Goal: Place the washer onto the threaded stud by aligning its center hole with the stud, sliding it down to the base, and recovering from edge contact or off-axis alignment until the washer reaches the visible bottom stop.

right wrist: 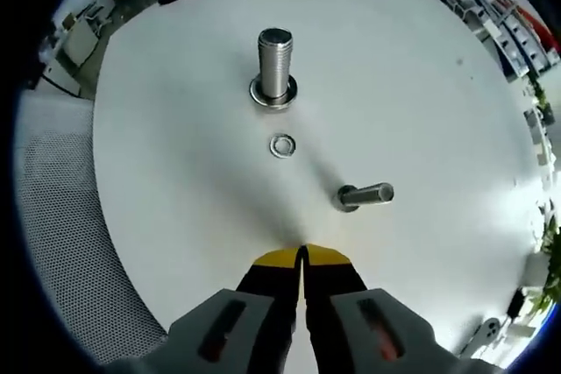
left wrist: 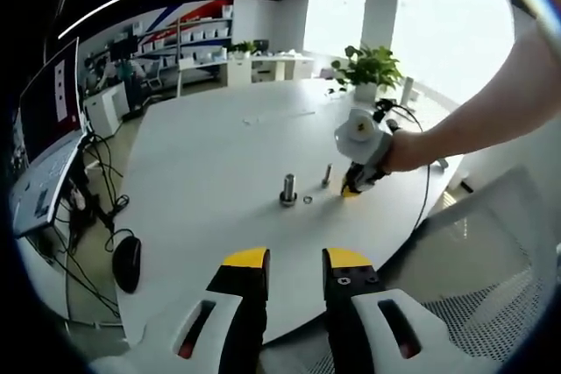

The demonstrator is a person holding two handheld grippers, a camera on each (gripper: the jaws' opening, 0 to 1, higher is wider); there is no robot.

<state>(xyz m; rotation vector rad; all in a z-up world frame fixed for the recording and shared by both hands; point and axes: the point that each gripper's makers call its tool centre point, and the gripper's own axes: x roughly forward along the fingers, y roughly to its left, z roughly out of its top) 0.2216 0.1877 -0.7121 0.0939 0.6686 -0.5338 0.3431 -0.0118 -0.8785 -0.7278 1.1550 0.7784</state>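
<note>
On the round white table (right wrist: 438,85) a thick threaded stud (right wrist: 275,66) stands upright on a flanged base. A small metal washer (right wrist: 282,145) lies flat just in front of the stud, apart from it. A thinner bolt (right wrist: 366,194) stands to the right. My right gripper (right wrist: 302,256) is shut with nothing between its yellow-tipped jaws, short of the washer. In the left gripper view the stud (left wrist: 288,188), washer (left wrist: 308,200) and thin bolt (left wrist: 327,175) sit mid-table, with the right gripper (left wrist: 353,188) held low beside them by a person's hand. My left gripper (left wrist: 296,262) hangs open near the table's edge.
A monitor and keyboard (left wrist: 44,142), cables and a black mouse (left wrist: 127,263) lie at the table's left side. A potted plant (left wrist: 368,67) stands at the far edge. A mesh chair (left wrist: 491,278) is beside the table, and the same mesh (right wrist: 61,216) shows past the table rim.
</note>
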